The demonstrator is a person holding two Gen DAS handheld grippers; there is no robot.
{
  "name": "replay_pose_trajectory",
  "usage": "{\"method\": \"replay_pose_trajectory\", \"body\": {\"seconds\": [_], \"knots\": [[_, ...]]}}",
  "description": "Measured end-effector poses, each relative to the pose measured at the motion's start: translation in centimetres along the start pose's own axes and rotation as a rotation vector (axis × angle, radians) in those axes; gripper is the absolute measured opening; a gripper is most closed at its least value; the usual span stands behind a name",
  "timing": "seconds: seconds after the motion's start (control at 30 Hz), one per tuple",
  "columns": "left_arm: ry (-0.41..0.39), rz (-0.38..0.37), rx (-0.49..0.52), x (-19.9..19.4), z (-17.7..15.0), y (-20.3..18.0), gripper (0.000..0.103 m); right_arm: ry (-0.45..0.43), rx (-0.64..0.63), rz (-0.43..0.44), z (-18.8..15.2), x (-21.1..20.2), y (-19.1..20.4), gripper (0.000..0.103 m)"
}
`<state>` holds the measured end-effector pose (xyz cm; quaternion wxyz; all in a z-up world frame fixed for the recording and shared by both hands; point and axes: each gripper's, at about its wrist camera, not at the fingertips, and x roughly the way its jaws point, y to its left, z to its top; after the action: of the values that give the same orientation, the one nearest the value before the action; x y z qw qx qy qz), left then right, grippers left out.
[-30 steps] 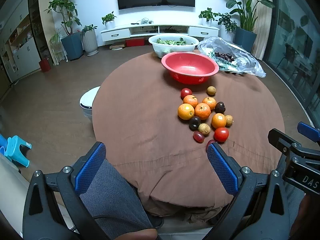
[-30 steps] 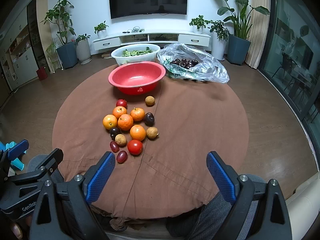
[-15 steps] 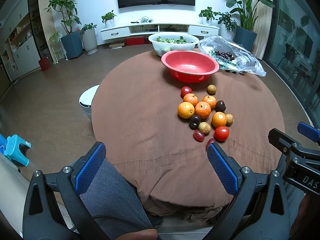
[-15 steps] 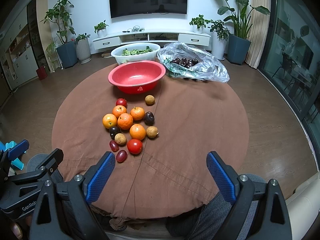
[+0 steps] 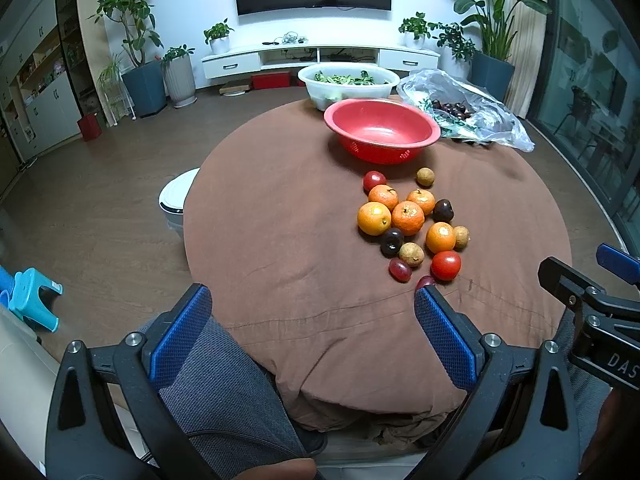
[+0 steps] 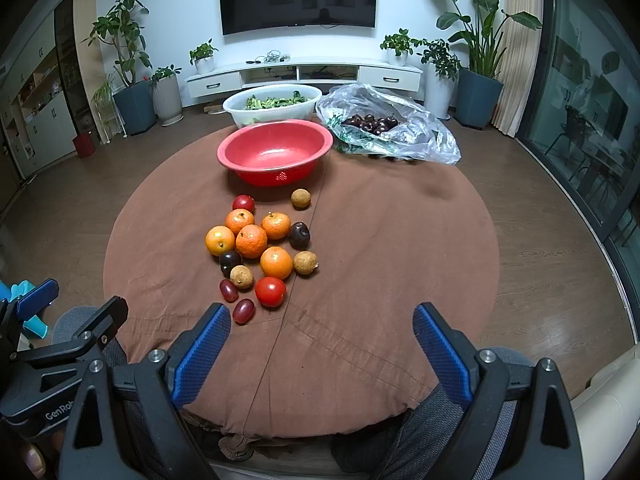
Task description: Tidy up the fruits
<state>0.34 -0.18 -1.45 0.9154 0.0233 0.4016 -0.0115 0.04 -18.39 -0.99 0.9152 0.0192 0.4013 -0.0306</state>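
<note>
Loose fruit lies in a cluster on the round brown-clothed table (image 6: 400,280): several oranges (image 6: 251,241) (image 5: 407,217), a red tomato (image 6: 270,291) (image 5: 445,265), dark plums (image 6: 299,235), tan longans (image 6: 300,198) and red grapes (image 6: 243,311). Behind the cluster stands an empty red bowl (image 6: 275,151) (image 5: 382,128). My right gripper (image 6: 322,322) hovers open over the table's near edge, just short of the grapes. My left gripper (image 5: 312,300) is open too, lower left of the fruit, with nothing between its fingers.
A white basin of greens (image 6: 272,104) and a plastic bag of cherries (image 6: 384,126) sit at the table's far side. A person's grey-trousered knees (image 5: 224,380) are under the near edge. A white round object (image 5: 174,196) and a blue stool (image 5: 34,294) stand on the floor at left.
</note>
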Motion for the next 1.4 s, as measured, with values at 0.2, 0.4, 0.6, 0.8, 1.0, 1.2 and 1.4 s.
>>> {"method": "replay_pose_trajectory", "body": {"seconds": [0.2,0.4,0.6,0.8,1.0,1.2,1.4], "knots": [[0.003,-0.001,-0.001,0.2,-0.2,0.1,0.103,0.002,-0.001,0.0,-0.2,0.2,0.0,0.095],[0.004,-0.001,-0.001,0.3,-0.2,0.0,0.103,0.003,-0.001,0.0,-0.2,0.2,0.0,0.095],[-0.014,0.001,-0.006,0.4,-0.2,0.0,0.103,0.004,-0.001,0.0,-0.2,0.2,0.0,0.095],[-0.013,0.002,-0.007,0.5,-0.3,-0.1,0.103,0.005,-0.001,0.0,-0.2,0.3,0.0,0.095],[-0.008,0.002,-0.006,0.6,-0.6,-0.1,0.103,0.008,-0.003,0.0,-1.3,0.9,0.4,0.095],[0.002,0.0,-0.006,0.8,-0.6,-0.1,0.103,0.009,-0.003,0.001,-1.0,0.8,0.3,0.095],[0.013,0.002,-0.002,1.3,-0.4,-0.2,0.103,0.012,-0.002,0.0,-1.1,0.9,0.3,0.095]]}}
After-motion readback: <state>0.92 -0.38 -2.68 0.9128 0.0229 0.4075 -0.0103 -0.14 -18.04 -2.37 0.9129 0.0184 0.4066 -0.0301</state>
